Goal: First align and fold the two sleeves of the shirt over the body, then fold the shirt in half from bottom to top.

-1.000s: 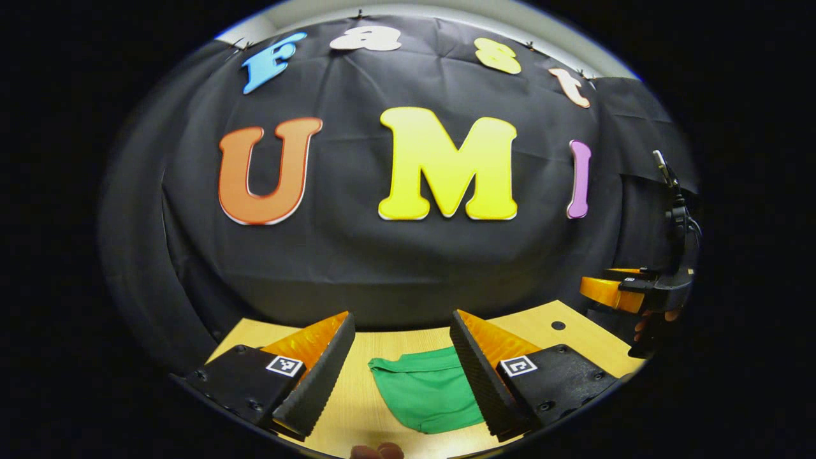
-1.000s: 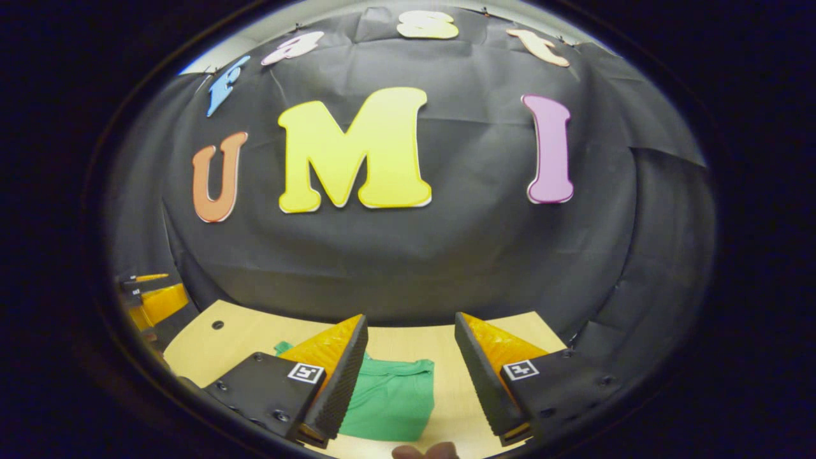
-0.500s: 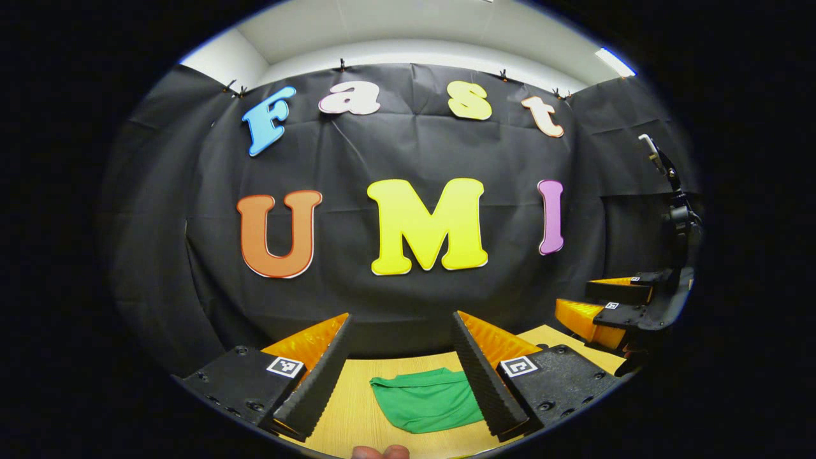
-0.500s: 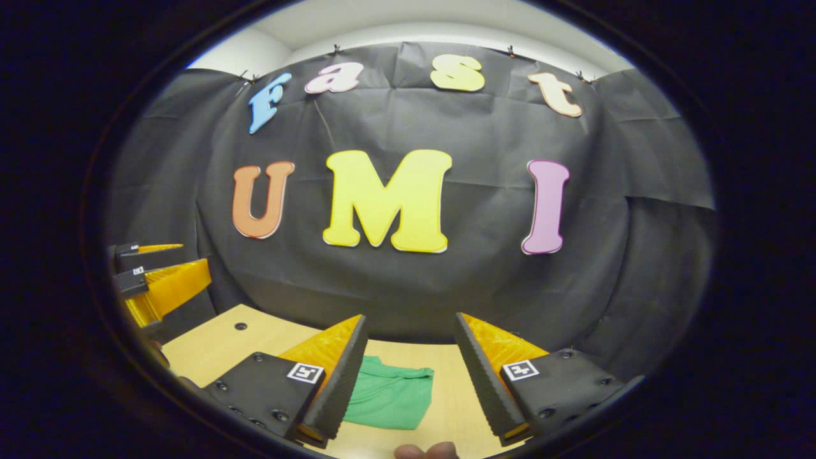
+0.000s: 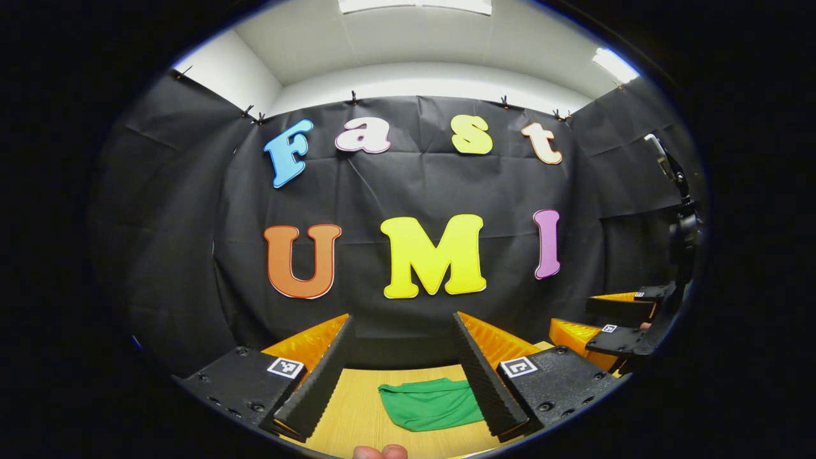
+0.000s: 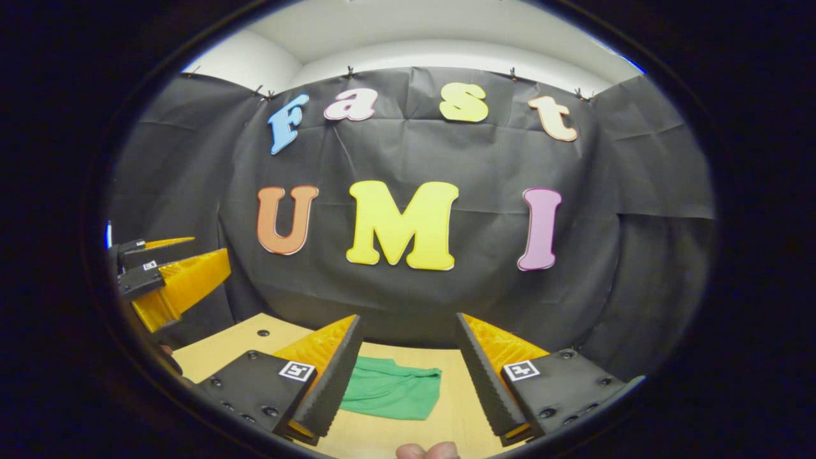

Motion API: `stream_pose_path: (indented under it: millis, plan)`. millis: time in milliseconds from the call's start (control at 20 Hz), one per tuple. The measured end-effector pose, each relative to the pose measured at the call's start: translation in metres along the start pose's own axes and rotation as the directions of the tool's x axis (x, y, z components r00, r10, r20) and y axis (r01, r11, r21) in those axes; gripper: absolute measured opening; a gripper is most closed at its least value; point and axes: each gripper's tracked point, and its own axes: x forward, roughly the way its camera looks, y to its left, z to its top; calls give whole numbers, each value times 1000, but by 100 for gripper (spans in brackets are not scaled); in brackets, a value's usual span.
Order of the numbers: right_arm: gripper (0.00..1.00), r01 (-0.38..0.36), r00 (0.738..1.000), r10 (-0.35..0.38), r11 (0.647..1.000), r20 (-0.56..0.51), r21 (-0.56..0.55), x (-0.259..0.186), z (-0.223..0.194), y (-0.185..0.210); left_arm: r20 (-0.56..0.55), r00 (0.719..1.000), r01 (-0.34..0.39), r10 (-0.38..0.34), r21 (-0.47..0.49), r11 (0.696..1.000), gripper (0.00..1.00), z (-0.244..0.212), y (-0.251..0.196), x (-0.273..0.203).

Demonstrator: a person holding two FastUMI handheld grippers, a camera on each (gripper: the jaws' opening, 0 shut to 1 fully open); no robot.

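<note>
green shirt (image 5: 430, 403) lies as a compact folded bundle on the table (image 5: 357, 414), so the folding looks done, nothing obvious left. left gripper (image 5: 403, 376) & right gripper (image 6: 408, 376) hang above the shirt, fingers spread wide, gripping nothing.

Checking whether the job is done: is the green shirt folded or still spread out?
Folded. The green shirt lies as a small compact bundle on the wooden table, no sleeves sticking out; both grippers are open and off it.
</note>
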Motion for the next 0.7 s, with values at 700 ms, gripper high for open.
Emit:
stream_pose_path:
  millis: [700]
  plan:
    - [91, 37, 999, -39, 998, 32, 51, -95, -22, 4, -12, 999, -31, 31, -62, 998, 96, -24, -4, -85]
